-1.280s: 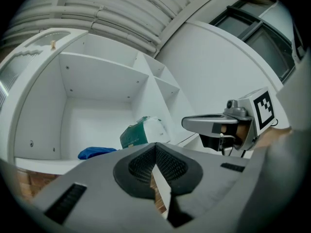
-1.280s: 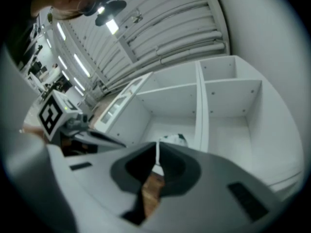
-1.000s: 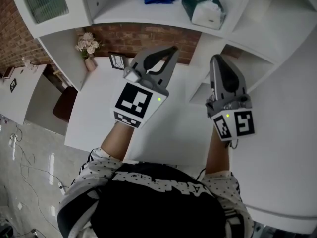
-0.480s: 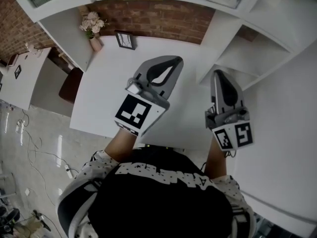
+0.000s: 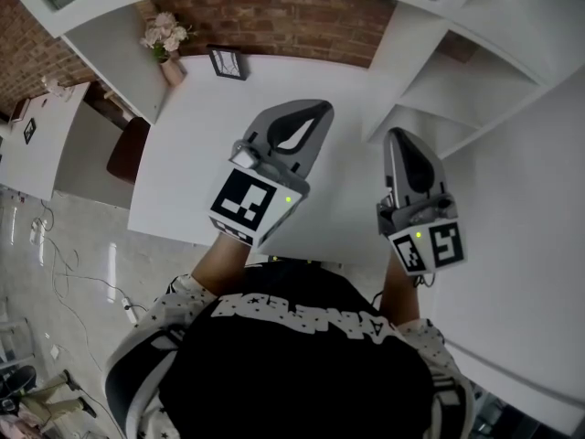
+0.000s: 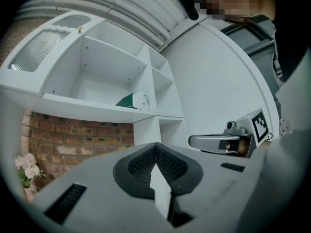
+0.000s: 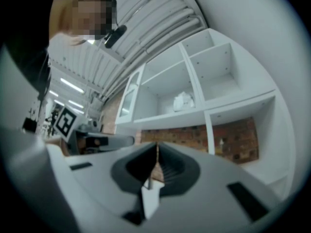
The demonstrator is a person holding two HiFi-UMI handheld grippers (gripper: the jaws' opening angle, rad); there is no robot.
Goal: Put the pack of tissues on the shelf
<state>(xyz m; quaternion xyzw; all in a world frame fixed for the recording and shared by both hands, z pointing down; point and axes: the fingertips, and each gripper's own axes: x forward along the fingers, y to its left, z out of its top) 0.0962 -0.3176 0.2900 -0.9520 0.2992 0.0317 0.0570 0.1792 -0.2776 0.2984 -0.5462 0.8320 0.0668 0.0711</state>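
— What are the claws doing?

— My left claw is clenched, its pads pressed together with nothing between them. My right claw is clenched on nothing as well. I have both side by side above the white bench, pointing roughly level and touching nothing.

— And the pack of tissues?

— It lies on the shelf, in the wide compartment, close to the divider on that compartment's right in the left gripper view.

— Any writing you can read?

— The pack is green and white, but its print is too small for me. Each claw's cube shows a black-and-white square pattern and a small green light.

— Further out?

— A framed picture stands at the bench's far edge against the brick wall, with a vase of pale flowers near it on the left.
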